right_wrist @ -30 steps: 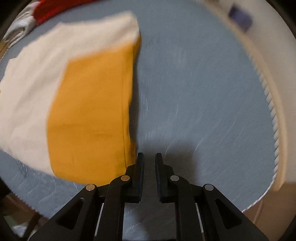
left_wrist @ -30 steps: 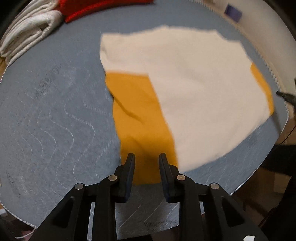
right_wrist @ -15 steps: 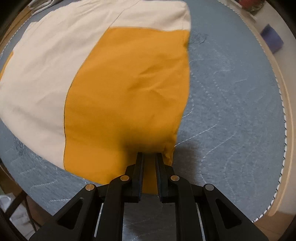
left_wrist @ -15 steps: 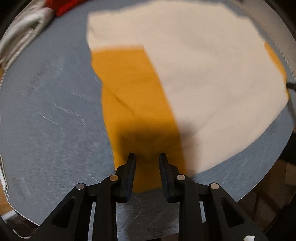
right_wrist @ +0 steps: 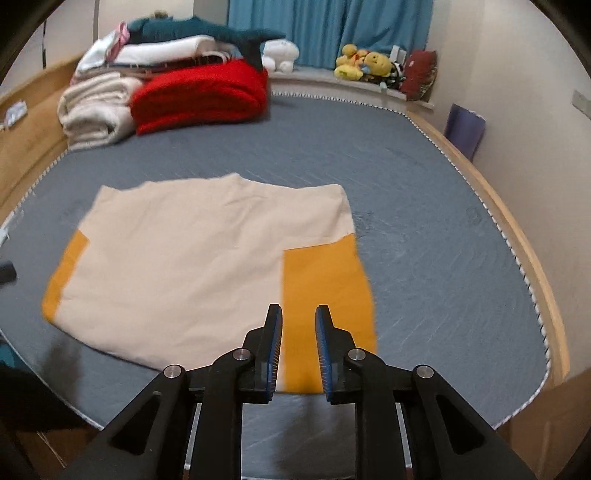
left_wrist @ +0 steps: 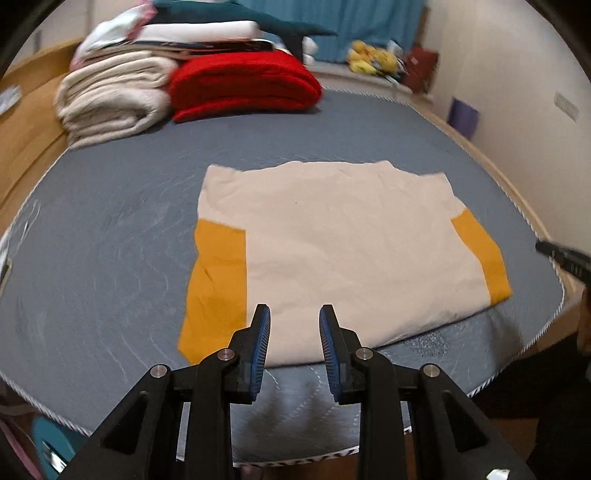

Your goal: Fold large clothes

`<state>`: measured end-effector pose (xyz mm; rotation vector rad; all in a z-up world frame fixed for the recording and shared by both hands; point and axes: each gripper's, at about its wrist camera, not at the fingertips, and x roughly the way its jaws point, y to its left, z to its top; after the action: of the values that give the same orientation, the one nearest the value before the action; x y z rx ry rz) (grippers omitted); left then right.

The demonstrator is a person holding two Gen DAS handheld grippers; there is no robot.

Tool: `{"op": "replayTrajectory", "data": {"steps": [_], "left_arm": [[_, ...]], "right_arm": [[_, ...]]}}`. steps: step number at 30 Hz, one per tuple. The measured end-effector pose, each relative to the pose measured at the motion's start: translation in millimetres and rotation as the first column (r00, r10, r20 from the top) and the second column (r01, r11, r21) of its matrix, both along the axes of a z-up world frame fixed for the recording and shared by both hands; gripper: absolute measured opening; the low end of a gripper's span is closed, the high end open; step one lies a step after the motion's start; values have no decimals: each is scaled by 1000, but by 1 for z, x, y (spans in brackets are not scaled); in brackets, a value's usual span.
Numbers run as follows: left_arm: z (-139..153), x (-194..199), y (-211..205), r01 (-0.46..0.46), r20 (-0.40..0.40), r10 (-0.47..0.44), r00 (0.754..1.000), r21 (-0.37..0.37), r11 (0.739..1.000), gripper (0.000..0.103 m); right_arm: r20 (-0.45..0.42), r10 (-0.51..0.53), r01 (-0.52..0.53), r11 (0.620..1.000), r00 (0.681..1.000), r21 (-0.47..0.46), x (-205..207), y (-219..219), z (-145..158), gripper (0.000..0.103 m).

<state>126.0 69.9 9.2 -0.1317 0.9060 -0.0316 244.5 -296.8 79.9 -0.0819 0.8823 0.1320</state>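
Note:
A cream garment (left_wrist: 332,251) with orange sleeves folded in along both sides lies flat on the grey mattress (left_wrist: 110,229), near its front edge. My left gripper (left_wrist: 294,314) hovers above the garment's near hem, open, with nothing between its blue pads. In the right wrist view the same garment (right_wrist: 192,266) fills the left half, its right orange sleeve (right_wrist: 325,295) straight ahead. My right gripper (right_wrist: 298,314) hangs over that sleeve's near end, its jaws opening and empty. The other gripper's tip shows at a frame edge in each view: right gripper (left_wrist: 565,254), left gripper (right_wrist: 5,273).
At the head of the bed are a folded cream blanket (left_wrist: 110,99), a red blanket (left_wrist: 243,85) and a teal plush shark (right_wrist: 207,31). Plush toys (right_wrist: 365,61) sit on the sill under blue curtains. A purple bin (right_wrist: 463,129) stands by the right wall.
Both grippers have pulled back and risen from close over the orange sleeves, so the whole bed now shows. The right gripper's jaws stand a little wider. The garment lies still.

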Motion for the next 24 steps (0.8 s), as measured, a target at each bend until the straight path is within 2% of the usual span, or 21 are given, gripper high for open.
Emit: {"op": "replayTrajectory", "data": {"steps": [3,5,8,11,15,17,19,21,24], "left_arm": [[-29,-11,7,-74,-34,73,997,-37,997,23],[-51,-3,20,-117,-88,113,990,-47,992,13],[-65,4,39,-167,-129,149,980,-142,976,12],[-77,5,57,-248,-164,214,963,-225,942,12],[-99,4,73,-348,-223,283,933,-352,869,17],[-111,5,79,-384,-255,302,919,-398,833,32],[-125,6,85,-429,-294,324,899,-447,785,39],[-137,5,91,-480,-322,362,875,-482,733,39],[-155,1,100,-538,-357,403,843,-552,637,39]], "right_arm": [[-11,6,-5,1000,1000,18,-12,11,-12,21],[-21,11,-11,1000,1000,15,-5,13,-26,21],[-32,30,-29,999,999,29,4,15,-37,21],[-37,40,-39,999,999,31,13,16,-43,21],[-48,47,-44,997,998,62,19,18,-47,21],[-46,53,-50,997,998,65,22,19,-47,21],[-47,59,-56,996,997,69,24,20,-48,21],[-53,63,-59,995,997,79,26,20,-49,21],[-60,69,-64,994,996,90,28,18,-50,21]]}}
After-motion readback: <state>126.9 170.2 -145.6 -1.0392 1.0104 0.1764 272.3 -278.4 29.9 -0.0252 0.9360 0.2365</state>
